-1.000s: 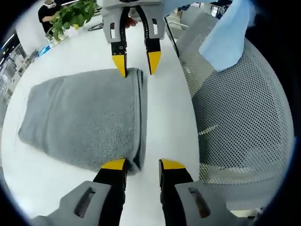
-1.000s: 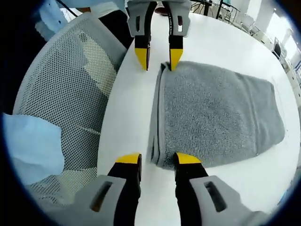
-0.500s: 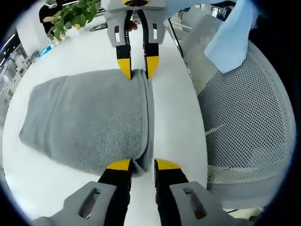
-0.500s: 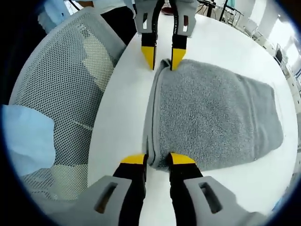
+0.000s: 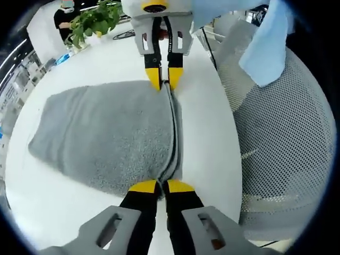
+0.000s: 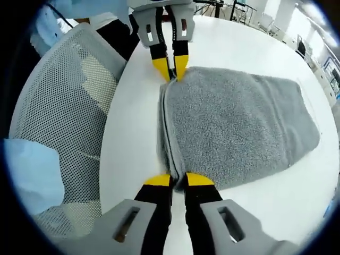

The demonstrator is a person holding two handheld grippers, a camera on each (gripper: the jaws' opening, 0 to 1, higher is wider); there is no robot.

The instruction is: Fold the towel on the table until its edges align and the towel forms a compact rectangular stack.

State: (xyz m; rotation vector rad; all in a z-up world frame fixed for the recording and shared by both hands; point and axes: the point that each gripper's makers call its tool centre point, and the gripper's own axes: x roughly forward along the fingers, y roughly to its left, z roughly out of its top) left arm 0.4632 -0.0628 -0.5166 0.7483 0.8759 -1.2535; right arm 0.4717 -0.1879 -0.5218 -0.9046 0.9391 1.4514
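The thick grey terry towel [image 5: 111,138] lies flat on the round white tabletop [image 5: 204,127], already doubled over, its folded edge running along the tabletop's near edge, just beside the white mesh office chair [image 5: 287,143]. In the left gripper view, the left gripper [image 5: 161,186] has its yellow-tipped jaws pressed together on one corner of that folded edge, grey pile pinched between them. At the far end of the same edge the right gripper [image 5: 164,77] comes in from the top, its jaws likewise clamped on the other corner.

The right gripper view gives the mirror of it: the right gripper [image 6: 178,179] bites the near corner, the edge runs away as a raised ridge, and the left gripper [image 6: 169,67] holds the far corner. The rest of the towel [image 6: 239,127] spreads out towards the middle of the tabletop [image 6: 133,133], lying smooth, its far edge rounded off and free.

So the step in hand looks like the grasp for the next fold, with both corners of the edge beside the chair secured. The next move, as I read it, calls for lifting both corners together and carrying them across to the opposite edge, keeping the two grippers level so the layers do not skew.

Beyond the towel, a green leafy potted plant [image 5: 95,18] stands at the tabletop's far edge.
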